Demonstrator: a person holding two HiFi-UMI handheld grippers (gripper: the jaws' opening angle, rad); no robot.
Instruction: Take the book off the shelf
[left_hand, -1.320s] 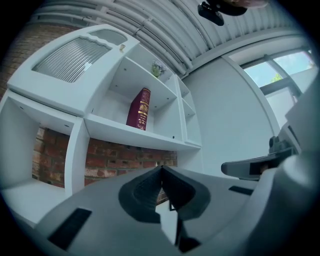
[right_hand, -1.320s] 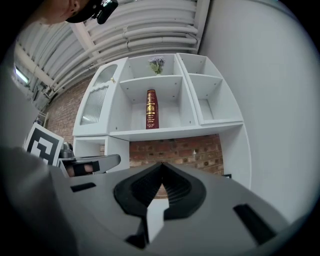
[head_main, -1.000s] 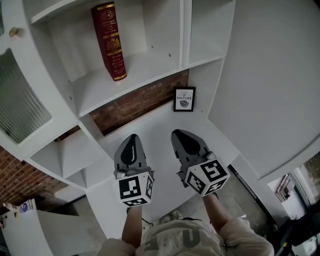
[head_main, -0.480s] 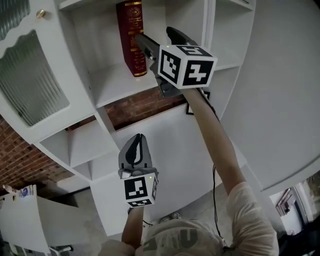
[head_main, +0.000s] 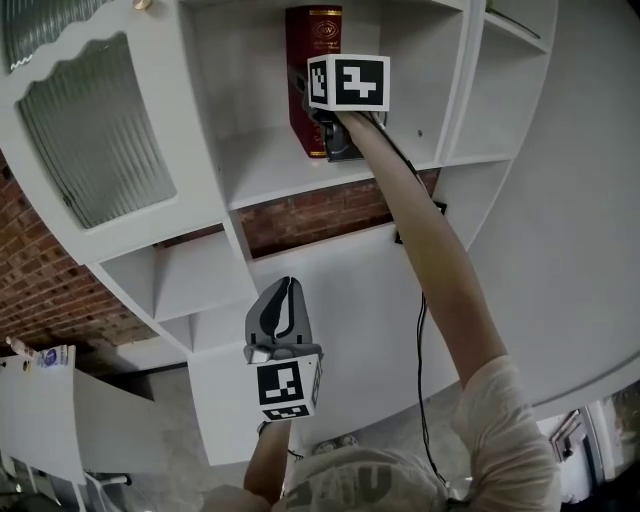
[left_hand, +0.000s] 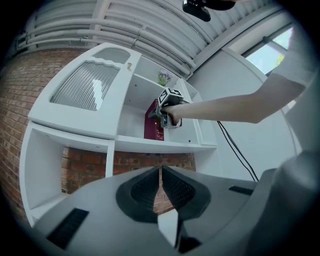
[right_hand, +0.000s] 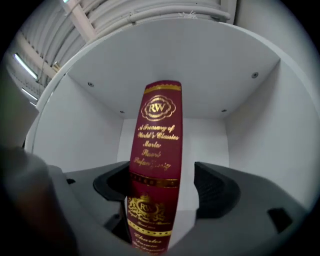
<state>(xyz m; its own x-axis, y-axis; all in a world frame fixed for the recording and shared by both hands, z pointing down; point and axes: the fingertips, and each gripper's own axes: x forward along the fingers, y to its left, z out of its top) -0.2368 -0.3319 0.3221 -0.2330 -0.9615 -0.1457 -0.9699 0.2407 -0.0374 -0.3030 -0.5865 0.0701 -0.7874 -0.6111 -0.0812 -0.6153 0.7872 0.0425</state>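
Straddling the one book, the right hand-held gripper gapes wide; the left hand-held gripper is closed.

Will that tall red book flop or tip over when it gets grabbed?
The red book looks like a thick hardback, so it probably won't bend. It stands alone on the shelf with nothing beside it, so a nudge might tip it. Its shiny spine may be slippery.

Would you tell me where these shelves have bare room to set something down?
Bare board lies on the shelf left of the book, and in the cubby below the glass door. It is crowded at the book, where the open right gripper straddles it.
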